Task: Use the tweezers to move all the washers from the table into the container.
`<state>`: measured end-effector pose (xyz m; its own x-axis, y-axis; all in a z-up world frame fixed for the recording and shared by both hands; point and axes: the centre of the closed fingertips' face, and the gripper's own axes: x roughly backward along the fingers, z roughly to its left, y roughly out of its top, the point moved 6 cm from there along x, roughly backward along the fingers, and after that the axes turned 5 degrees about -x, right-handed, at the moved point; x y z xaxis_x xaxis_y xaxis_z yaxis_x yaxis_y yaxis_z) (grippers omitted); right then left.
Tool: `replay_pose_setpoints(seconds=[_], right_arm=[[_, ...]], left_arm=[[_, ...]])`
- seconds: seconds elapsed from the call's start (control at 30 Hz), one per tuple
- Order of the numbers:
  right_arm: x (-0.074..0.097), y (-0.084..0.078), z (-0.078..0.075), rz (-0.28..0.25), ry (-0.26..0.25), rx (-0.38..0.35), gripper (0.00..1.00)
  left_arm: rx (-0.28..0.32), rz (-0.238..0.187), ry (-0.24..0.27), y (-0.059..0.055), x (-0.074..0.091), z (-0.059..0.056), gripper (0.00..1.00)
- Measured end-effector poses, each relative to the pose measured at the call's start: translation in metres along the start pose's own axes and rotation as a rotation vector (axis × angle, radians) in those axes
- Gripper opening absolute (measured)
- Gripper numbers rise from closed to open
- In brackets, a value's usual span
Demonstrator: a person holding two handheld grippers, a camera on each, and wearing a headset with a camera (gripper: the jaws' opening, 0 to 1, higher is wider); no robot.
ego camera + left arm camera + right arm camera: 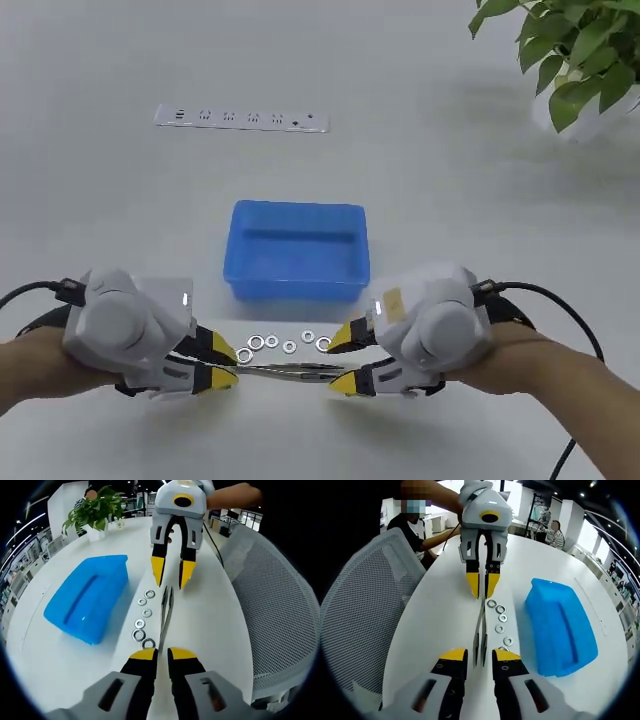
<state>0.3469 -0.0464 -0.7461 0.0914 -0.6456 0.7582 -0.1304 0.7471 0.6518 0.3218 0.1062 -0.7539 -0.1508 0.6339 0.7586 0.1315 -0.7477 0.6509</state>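
Head view: the tweezers (290, 369) lie low centre between the left gripper (222, 365) and right gripper (345, 360). The washers (272, 342) sit just above them, below the bin (295, 285).

Left gripper view: my jaws nearly meet at the tweezers' (165, 615) joined end; I cannot tell if they grip.

Right gripper view: jaws apart, flanking the tweezers' (480, 630) spread prongs, which pinch nothing.

Open tabletop (450, 200) around blue container (297, 250); washers (272, 342) and tweezers (290, 369) along its near side.
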Motion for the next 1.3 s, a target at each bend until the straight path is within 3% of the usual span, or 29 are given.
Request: replay_pose_setpoints(seconds=[0.43, 0.7, 1.3], right_arm=[[-0.009, 0.001, 0.0, 0.011, -0.006, 0.009, 0.12], [-0.008, 0.001, -0.004, 0.006, -0.023, 0.014, 0.13], [-0.017, -0.001, -0.003, 0.032, -0.002, 0.021, 0.11]], left_arm=[[-0.015, 0.002, -0.005, 0.001, -0.005, 0.001, 0.06], [-0.032, 0.0, -0.013, 0.003, -0.006, 0.0, 0.06], [-0.042, -0.003, -0.028, 0.004, -0.004, -0.005, 0.06]])
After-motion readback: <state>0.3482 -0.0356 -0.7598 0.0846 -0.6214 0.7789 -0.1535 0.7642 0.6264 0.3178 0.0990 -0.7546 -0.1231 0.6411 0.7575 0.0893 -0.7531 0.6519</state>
